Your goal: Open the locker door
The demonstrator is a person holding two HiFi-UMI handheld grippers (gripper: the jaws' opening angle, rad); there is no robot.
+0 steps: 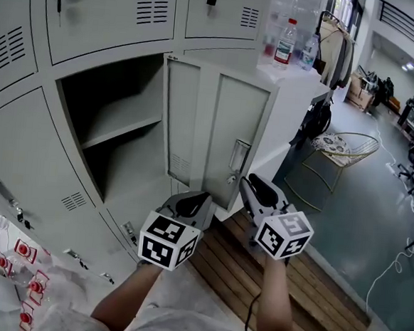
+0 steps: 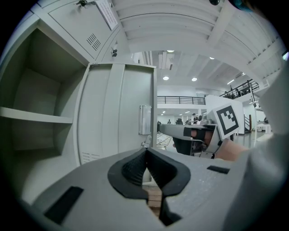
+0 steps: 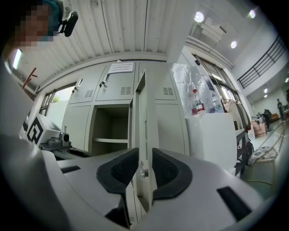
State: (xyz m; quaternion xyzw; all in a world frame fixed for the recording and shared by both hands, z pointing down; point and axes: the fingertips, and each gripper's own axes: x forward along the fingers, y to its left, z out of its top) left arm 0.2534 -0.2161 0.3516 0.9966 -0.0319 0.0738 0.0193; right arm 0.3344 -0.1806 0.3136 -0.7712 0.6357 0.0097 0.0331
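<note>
— Where is the door [image 1: 216,137] standing?
— It is hanging wide open, edge-on to the right gripper [image 3: 145,155], whose jaws are clamping its free edge by the latch [image 3: 143,173].
— And the left gripper [image 2: 145,155]?
— Its jaws are resting together, holding nothing, near the door's lower part.
— The locker [image 1: 127,91]?
— It is showing one shelf [image 1: 121,127]. Bottles [image 1: 286,42] are standing on the cabinet [image 1: 299,86] beside it.
</note>
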